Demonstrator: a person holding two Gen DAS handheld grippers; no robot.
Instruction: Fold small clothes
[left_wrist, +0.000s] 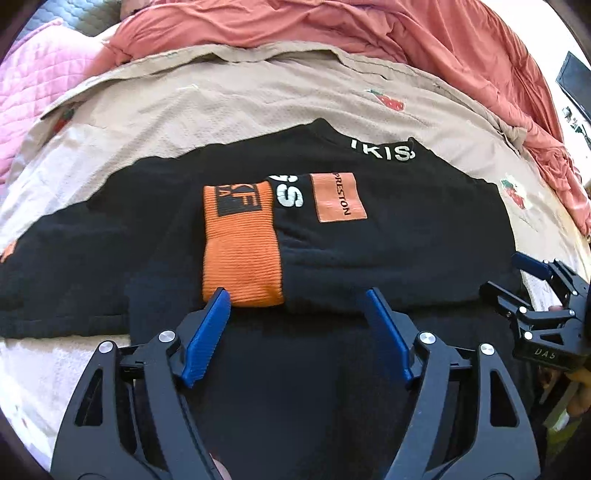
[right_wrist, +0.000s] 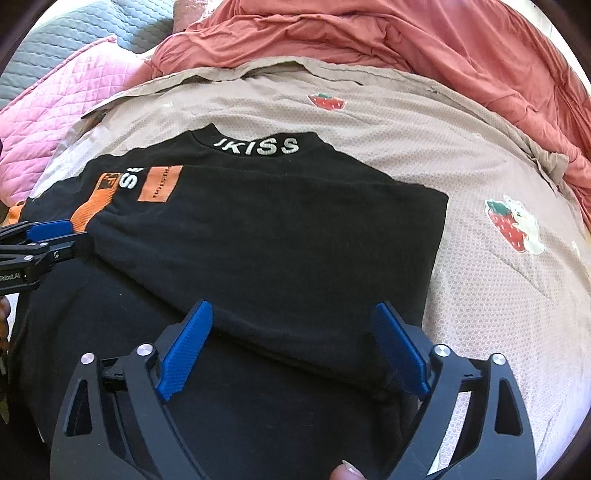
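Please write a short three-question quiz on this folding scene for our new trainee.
1. True or false: the left gripper is clamped on the orange cuff.
2. What lettering shows on the collar of the black top?
   A. JKISS
   B. NIKE
   C. PUMA
3. Fill in: the beige blanket carries ____ patches.

Key:
1. False; its jaws stand open.
2. A.
3. Strawberry.

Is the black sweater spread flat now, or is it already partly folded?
Partly folded. On the black sweater, one sleeve lies across the chest, its orange cuff on top. The other sleeve is still spread out.
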